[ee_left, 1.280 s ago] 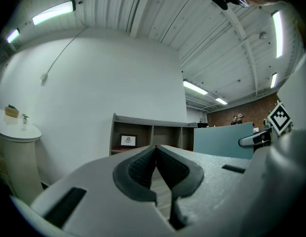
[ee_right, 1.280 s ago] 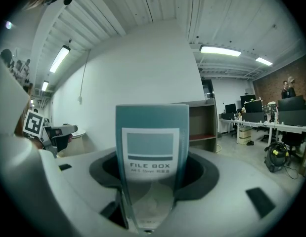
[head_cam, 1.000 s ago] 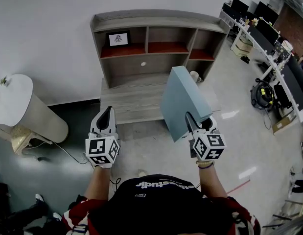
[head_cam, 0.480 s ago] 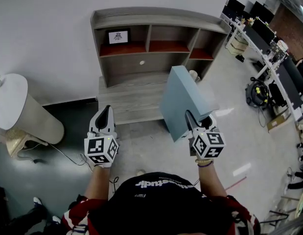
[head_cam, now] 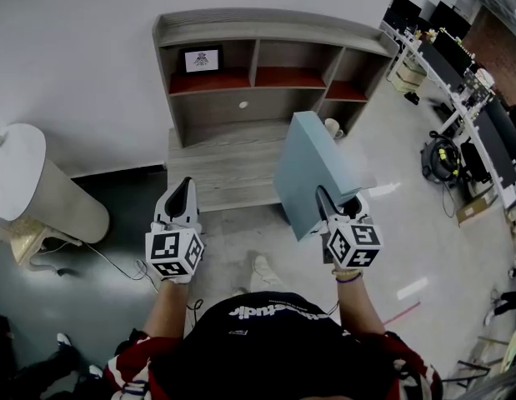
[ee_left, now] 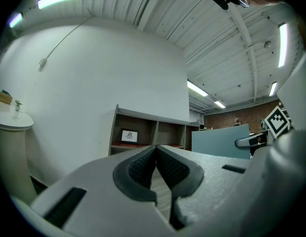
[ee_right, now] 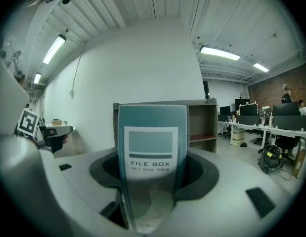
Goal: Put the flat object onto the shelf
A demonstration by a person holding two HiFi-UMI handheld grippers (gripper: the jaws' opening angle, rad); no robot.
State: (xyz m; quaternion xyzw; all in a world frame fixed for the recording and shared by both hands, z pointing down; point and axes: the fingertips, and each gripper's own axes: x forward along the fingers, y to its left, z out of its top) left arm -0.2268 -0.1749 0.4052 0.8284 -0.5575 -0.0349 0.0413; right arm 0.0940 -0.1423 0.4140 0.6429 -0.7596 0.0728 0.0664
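Observation:
A flat teal file box (head_cam: 312,173) stands on edge in my right gripper (head_cam: 334,209), whose jaws are shut on its spine. In the right gripper view the box spine (ee_right: 152,167) fills the gap between the jaws and shows a "FILE BOX" label. The grey wooden shelf unit (head_cam: 266,33) stands ahead against the white wall, with open compartments and a low front platform (head_cam: 224,173). My left gripper (head_cam: 181,200) is held level at the left, shut and empty; its pads (ee_left: 143,168) meet at the tips. Both grippers are well short of the shelf.
A framed picture (head_cam: 201,61) sits in the shelf's upper left compartment. A white round table (head_cam: 20,169) stands at the left. Desks with monitors (head_cam: 458,57) line the right side, with a coiled yellow-black item (head_cam: 445,158) on the floor. A shoe (head_cam: 262,271) shows below.
The view has shifted slightly and a foot has stepped forward between the grippers. The right gripper still holds the file box the same way; the left gripper stays shut.

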